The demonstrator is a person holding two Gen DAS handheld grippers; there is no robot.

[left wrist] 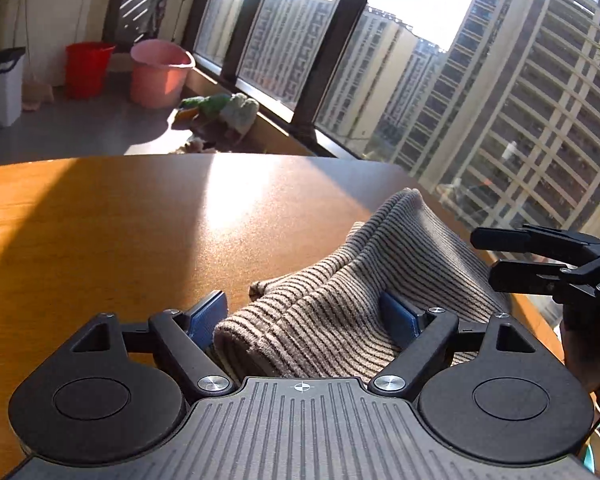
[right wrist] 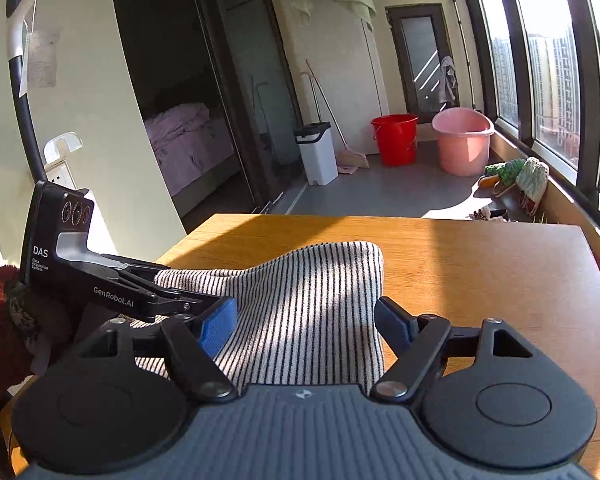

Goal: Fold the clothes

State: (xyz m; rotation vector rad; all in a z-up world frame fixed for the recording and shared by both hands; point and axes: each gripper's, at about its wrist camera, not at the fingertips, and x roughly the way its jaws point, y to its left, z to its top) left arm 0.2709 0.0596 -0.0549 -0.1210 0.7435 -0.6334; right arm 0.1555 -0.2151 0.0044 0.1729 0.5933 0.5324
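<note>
A folded striped knit garment (left wrist: 340, 280), beige with thin dark lines, lies in a raised bundle on the wooden table (left wrist: 140, 220). My left gripper (left wrist: 302, 314) stands wide around its near end. The left blue pad is apart from the cloth and the right pad rests against it. In the right wrist view the same garment (right wrist: 300, 300) sits between the spread pads of my right gripper (right wrist: 306, 324), which do not squeeze it. From the left wrist view, the right gripper (left wrist: 486, 256) shows at the far right, beside the cloth.
The table's far edge (right wrist: 380, 216) and right edge run close to a low window ledge. Beyond the table, a red bucket (right wrist: 394, 138), a pink tub (right wrist: 462, 146), a white bin (right wrist: 318, 152) and slippers (right wrist: 516, 176) are on the floor. A gloved hand (right wrist: 4, 320) is at left.
</note>
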